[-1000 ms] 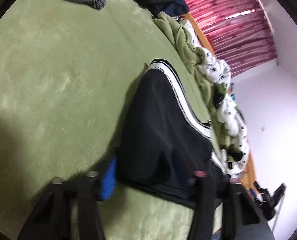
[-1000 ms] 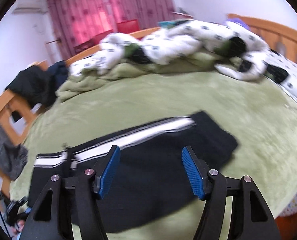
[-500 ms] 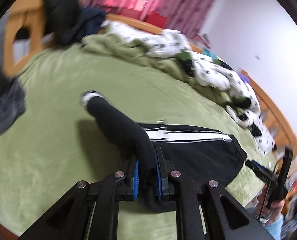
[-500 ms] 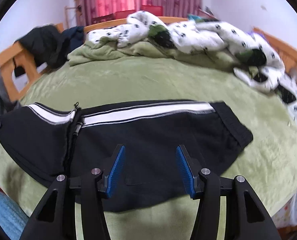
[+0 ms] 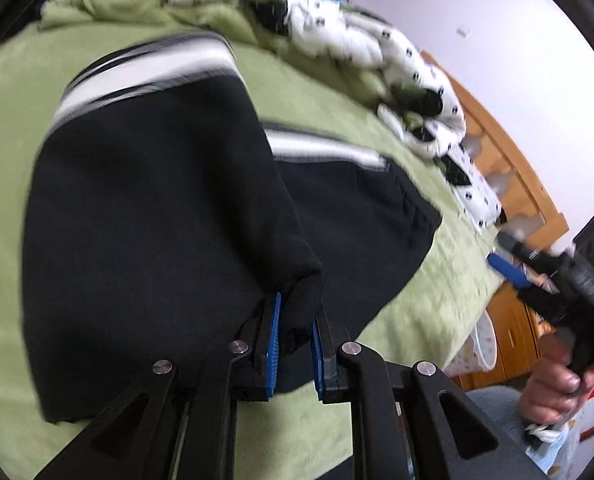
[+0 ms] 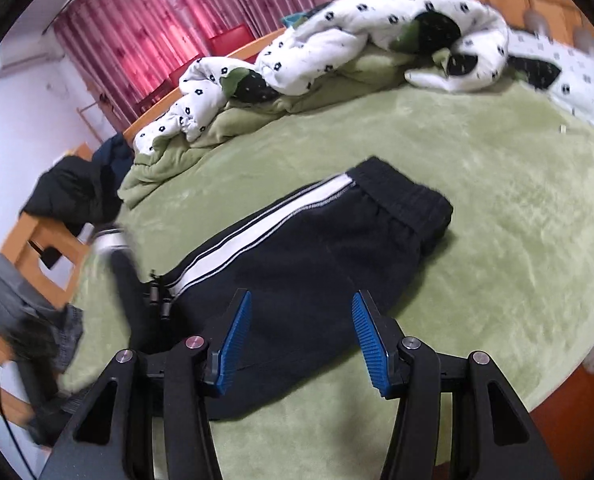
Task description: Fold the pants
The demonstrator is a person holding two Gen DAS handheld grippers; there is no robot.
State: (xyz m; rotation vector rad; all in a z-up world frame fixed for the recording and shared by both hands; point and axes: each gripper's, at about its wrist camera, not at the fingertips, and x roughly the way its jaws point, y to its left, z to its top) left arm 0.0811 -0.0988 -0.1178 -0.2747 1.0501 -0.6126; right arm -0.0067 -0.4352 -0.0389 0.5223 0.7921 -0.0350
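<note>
Folding is mid-way: the black fleece track pants with white side stripes [image 6: 317, 256] lie on the green plush bed cover [image 6: 497, 184], near its front edge, already doubled leg on leg as far as I can judge, since only one stripe shows along the far edge.

Left gripper [image 5: 295, 344]: jaws nearly closed, blue pads pinching a bunch of the black fabric. That looks like the cuff end of the legs, lifted clear of the bed cover and hanging over the part of the pants that lies flat. A second stripe section shows beneath and beyond the lifted piece in the left wrist view, so the fabric is stacked in two layers there, not yet laid down. View is motion-blurred, so exact edges are unclear.

Right gripper [image 6: 301, 336]: jaws wide apart, holding nothing, hovering just above the near edge of the pants, roughly mid-length. The elastic waistband [image 6: 409, 204] sits at the right end of the pants, flat on the bed cover.

Done: lengthwise fold, by my read. In progress: crosswise fold, leg end toward the waistband. Left: lay the lifted end down, line up edges, smooth; possibly one more fold.

Crumpled white dotted duvet [image 6: 337, 44] is well behind the pants, out of the way.
</note>
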